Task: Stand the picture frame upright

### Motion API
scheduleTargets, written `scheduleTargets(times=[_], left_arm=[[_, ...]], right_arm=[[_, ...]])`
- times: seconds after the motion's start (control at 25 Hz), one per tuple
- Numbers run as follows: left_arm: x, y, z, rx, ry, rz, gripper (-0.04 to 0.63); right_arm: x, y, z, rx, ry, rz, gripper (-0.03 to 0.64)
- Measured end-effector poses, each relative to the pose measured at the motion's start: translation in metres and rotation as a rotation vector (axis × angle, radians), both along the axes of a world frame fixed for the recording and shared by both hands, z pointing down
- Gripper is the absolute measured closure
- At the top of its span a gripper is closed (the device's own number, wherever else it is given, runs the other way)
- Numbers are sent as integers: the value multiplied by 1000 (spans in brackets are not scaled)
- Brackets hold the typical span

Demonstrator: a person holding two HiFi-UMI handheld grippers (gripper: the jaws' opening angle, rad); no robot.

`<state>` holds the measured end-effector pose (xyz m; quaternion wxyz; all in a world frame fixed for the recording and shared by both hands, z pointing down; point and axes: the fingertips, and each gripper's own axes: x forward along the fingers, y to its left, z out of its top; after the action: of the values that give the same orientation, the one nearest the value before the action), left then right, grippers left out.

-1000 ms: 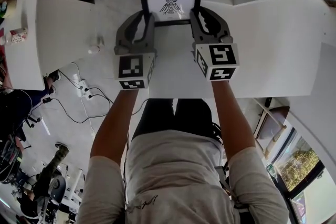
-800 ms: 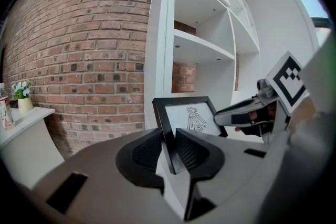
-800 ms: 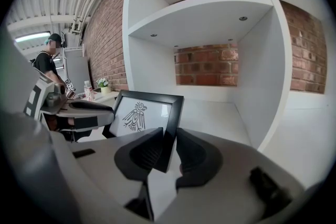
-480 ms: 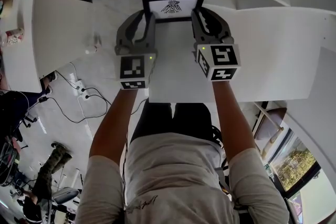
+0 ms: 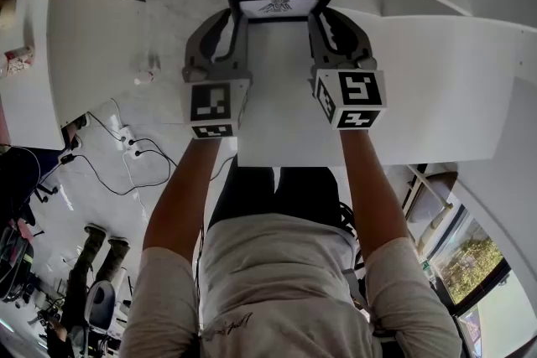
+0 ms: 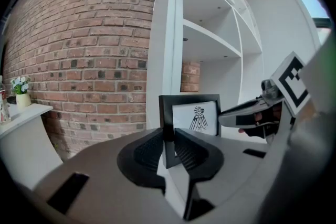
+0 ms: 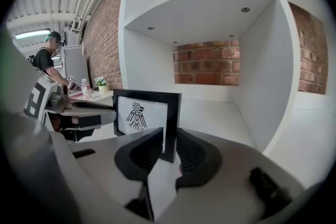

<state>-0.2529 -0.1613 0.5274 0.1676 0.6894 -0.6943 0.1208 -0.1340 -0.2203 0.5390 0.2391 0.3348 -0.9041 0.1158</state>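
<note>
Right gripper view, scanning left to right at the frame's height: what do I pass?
A person in the background → left gripper, its jaws closing on the frame's far edge → picture frame → brick back wall of the shelf bay → white side panel.

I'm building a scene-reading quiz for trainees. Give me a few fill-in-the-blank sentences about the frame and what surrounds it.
The picture frame has a ___ border.
Its print shows a stylised ___.
The right hand-held gripper has the frame's ___ side edge between its jaws.
The wall beside the shelves is made of ___.
Missing: black; bird; right; brick.
</note>
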Motion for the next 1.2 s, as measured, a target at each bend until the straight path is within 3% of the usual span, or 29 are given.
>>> scheduleTargets(times=[1.2], left_arm=[[0, -3, 11, -34, -6, 1, 500]], right_arm=[[1, 2, 8, -9, 0, 15, 528]])
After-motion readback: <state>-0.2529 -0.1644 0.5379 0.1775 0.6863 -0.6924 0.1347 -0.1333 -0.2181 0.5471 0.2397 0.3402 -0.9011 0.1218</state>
